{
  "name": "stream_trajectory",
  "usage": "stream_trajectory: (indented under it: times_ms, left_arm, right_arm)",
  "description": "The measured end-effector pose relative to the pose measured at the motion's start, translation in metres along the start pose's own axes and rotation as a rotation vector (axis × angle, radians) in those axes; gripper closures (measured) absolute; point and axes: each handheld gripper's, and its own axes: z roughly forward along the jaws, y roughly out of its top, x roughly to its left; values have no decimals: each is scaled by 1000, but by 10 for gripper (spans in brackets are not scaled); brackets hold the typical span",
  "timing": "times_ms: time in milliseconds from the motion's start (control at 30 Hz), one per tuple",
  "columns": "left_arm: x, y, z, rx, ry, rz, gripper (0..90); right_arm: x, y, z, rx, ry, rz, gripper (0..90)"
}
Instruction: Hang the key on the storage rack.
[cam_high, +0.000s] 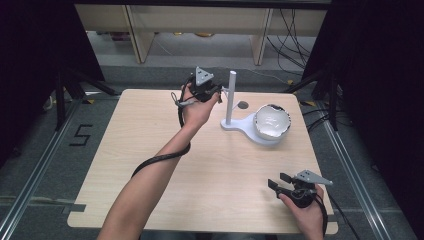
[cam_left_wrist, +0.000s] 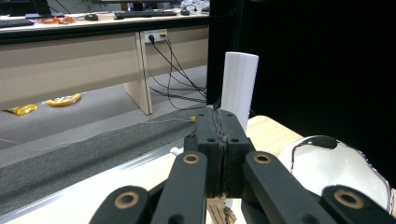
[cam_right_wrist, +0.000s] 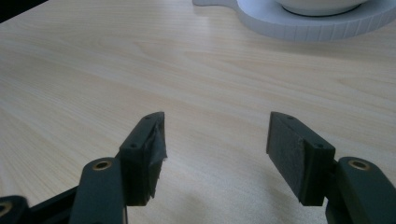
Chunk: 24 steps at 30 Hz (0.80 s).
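Near edge of table (cam_high: 150, 165), right side: right tongs (cam_high: 278, 182) held low over the bare wood, jaws spread wide with nothing between them. Right gripper view confirms the right tongs (cam_right_wrist: 215, 140) open over plain tabletop; pads clear of the surface as far as can be told. A white base (cam_right_wrist: 317, 25) lies farther off along their line, well apart from the tips.

Mid table: left forearm reaches diagonally across, cable trailing along it.

Far part of table: left tongs (cam_high: 220, 90) raised, just beside the white post (cam_high: 231, 97), near its upper part. In the left gripper view the left tongs (cam_left_wrist: 219, 128) are pressed fully together, pad to pad, nothing seen gripped; the post (cam_left_wrist: 239, 88) stands upright directly behind the tips. Whether the tips touch it I cannot tell.

Post rises from the left end of the flat white base (cam_high: 242, 125). On the base's round right end sits a white bowl (cam_high: 271, 121) with a dark rim, upright.

Beyond the table: grey floor, desk legs, loose cables.
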Motion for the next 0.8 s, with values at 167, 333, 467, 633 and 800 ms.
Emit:
stream_trajectory:
  times_ms: [167, 333, 467, 633, 800]
  left_arm:
    - [-3, -1, 4, 4, 1, 0, 881]
    - [-6, 3, 4, -8, -7, 8, 889]
    - [-9, 6, 3, -16, -12, 9, 874]
    - [-7, 5, -3, -16, -23, 0, 824]
    - [-2, 5, -17, -15, -37, -2, 722]
  right_arm:
    - [0, 0, -1, 2, -9, -2, 384]
    - [-2, 0, 0, -14, -4, -24, 384]
    - [0, 0, -1, -2, 1, 4, 383]
    - [-4, 0, 0, -23, -11, -56, 383]
    - [-3, 0, 0, -22, -14, -56, 384]
